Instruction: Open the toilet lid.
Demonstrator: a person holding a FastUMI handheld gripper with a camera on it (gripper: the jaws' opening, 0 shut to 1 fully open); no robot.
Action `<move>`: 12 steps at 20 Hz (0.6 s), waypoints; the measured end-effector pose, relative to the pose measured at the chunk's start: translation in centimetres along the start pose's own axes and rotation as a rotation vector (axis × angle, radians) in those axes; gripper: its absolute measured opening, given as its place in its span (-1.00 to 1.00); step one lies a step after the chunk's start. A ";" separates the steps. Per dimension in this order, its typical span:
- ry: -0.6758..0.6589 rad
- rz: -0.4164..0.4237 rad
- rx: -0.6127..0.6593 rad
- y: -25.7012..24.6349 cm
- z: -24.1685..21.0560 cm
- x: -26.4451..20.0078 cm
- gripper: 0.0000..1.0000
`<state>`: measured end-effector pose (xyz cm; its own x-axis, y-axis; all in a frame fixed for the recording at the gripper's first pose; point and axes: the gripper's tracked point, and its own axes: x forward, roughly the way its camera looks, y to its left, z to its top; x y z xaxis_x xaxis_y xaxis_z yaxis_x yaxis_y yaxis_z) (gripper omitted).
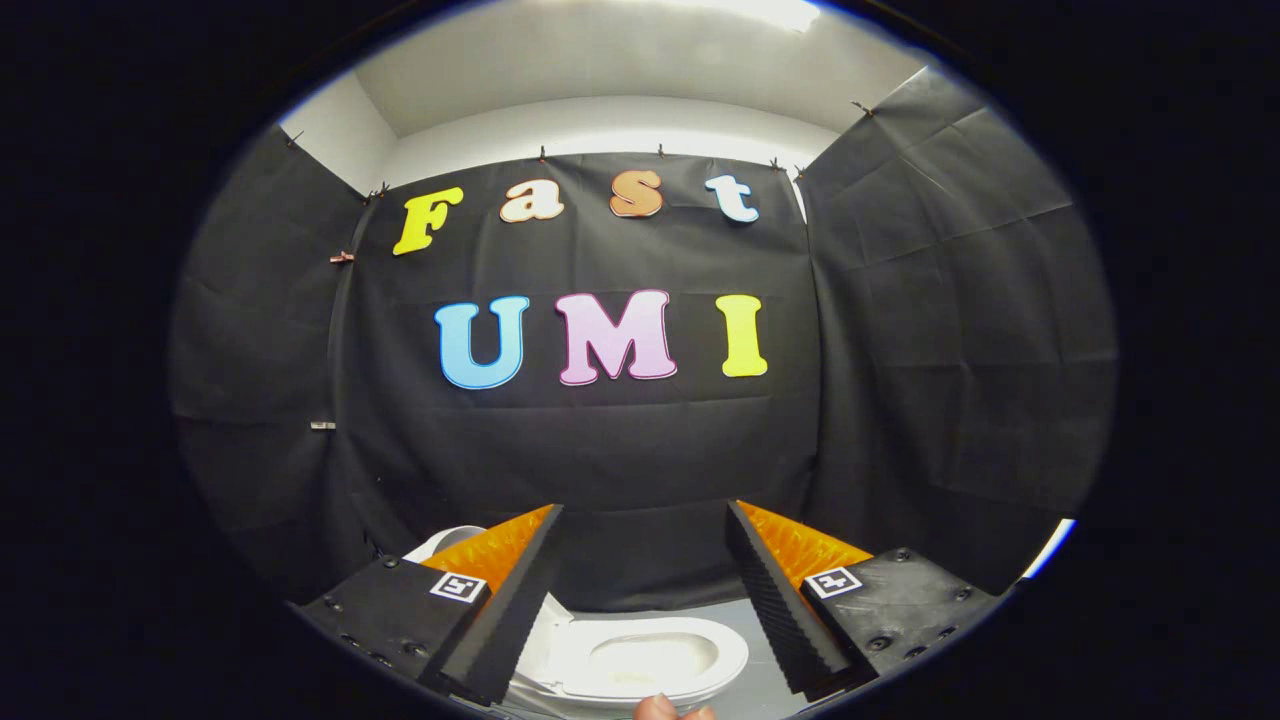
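Black-cloth booth, pale floor. Toilet [640, 665] — low between the gripper [645, 600] fingers, bowl exposed; toilet lid [445, 542] apparently raised already, behind the left finger. Fingers spread wide, grasping nothing. Step: lid judged open — next move, only withdrawal. Fingertip [657, 708] just before the toilet.

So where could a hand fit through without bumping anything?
The open tongs leave a wide gap, bordered by their ridged black fingers. Below it sits the white toilet bowl, its raised white lid behind the left finger. A fingertip crowds the bowl's near edge.
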<state>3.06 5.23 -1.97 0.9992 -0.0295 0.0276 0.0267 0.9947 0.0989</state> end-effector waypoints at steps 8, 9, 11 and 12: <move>-0.004 -0.001 -0.009 0.0 0.2 0.0 0.99; -0.006 0.000 -0.010 0.1 0.3 -0.1 0.99; -0.008 -0.003 -0.013 0.0 0.4 -0.1 0.99; -0.009 -0.002 -0.012 0.1 0.4 -0.1 0.99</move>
<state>2.99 5.27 -1.60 0.9988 -0.0328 0.0360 0.0295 0.9958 0.0867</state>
